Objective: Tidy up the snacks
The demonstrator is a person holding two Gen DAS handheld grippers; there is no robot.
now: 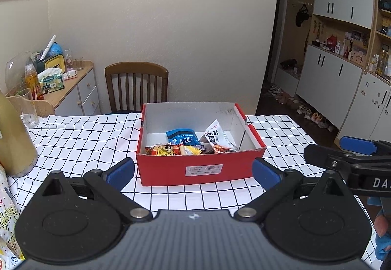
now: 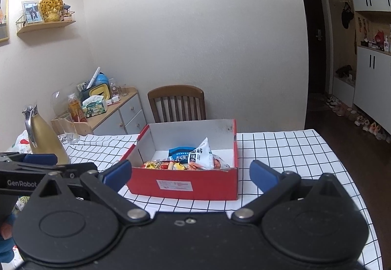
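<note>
Red box (image 1: 200, 167) between spread, empty tools; gold jug (image 2: 45, 140) left, chair (image 1: 136, 85) behind.

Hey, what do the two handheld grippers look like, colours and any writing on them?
Both are matte black plastic with round pivot discs, silver pins and linkage arms ending in blue-padded jaws. The left gripper reads "GenRobot" on its side, seen from the right wrist; the right gripper shows white letters "DA".
</note>
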